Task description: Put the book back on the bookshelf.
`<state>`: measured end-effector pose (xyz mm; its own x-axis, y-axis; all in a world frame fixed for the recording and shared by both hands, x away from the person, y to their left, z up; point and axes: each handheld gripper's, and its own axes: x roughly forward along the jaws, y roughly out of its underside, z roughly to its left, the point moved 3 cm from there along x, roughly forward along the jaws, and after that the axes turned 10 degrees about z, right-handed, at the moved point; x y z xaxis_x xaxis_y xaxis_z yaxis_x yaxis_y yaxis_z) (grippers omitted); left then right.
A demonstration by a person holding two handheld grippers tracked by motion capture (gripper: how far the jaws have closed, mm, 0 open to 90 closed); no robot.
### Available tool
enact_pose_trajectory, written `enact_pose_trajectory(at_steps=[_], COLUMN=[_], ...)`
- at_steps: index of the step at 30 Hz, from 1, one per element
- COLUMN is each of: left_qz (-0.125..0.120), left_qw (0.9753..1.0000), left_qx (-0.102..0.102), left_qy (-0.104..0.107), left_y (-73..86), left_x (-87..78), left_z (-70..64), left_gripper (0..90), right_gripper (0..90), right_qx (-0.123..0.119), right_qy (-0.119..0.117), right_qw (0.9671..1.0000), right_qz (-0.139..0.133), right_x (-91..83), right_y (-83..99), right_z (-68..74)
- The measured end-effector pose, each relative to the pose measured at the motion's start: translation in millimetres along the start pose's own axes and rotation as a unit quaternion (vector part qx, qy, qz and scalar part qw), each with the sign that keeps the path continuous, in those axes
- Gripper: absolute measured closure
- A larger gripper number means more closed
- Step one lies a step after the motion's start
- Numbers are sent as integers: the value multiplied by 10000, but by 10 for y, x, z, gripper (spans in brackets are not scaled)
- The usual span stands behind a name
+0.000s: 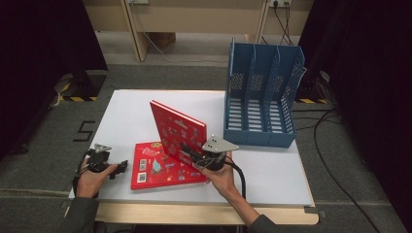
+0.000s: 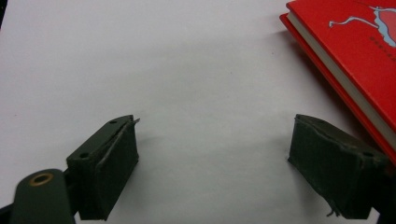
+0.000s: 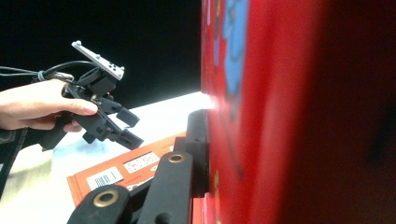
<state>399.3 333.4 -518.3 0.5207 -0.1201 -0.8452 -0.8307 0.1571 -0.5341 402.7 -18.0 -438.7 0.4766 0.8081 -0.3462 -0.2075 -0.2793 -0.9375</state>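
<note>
A red picture book (image 1: 176,130) stands tilted on its lower edge near the table's middle, its cover looming red at the right in the right gripper view (image 3: 299,112). My right gripper (image 1: 190,154) is shut on its lower right corner; one black jaw (image 3: 197,135) presses the cover and the other is hidden behind it. A second red book (image 1: 163,170) lies flat beneath it, barcode stickers up (image 3: 122,169). My left gripper (image 1: 120,168) rests open on the white table just left of the flat book, whose corner (image 2: 355,51) sits beyond the right jaw, nothing between the fingers (image 2: 114,163).
A blue three-slot file rack (image 1: 262,94) stands at the table's back right, open side facing up and forward. The white tabletop (image 1: 131,111) has bare room at the left and back. Cables trail on the floor at the right (image 1: 335,145).
</note>
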Motion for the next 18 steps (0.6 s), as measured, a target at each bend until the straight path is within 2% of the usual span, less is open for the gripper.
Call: enact_pose_trajectory(at_steps=[11,18], left_qz=[10,11], left_qw=[10000,10000], left_qx=[0,5], left_qy=[-2,0], left_y=[0,1], left_x=[-2,-1], left_z=[1,1], left_gripper=[141,141], right_gripper=[796,796], right_qx=[64,132], right_qy=[60,206], right_qw=[9998,9993], right_qz=[-179,-272], right_x=[-214,-469], right_y=[-95,-124], right_z=[-72,-146])
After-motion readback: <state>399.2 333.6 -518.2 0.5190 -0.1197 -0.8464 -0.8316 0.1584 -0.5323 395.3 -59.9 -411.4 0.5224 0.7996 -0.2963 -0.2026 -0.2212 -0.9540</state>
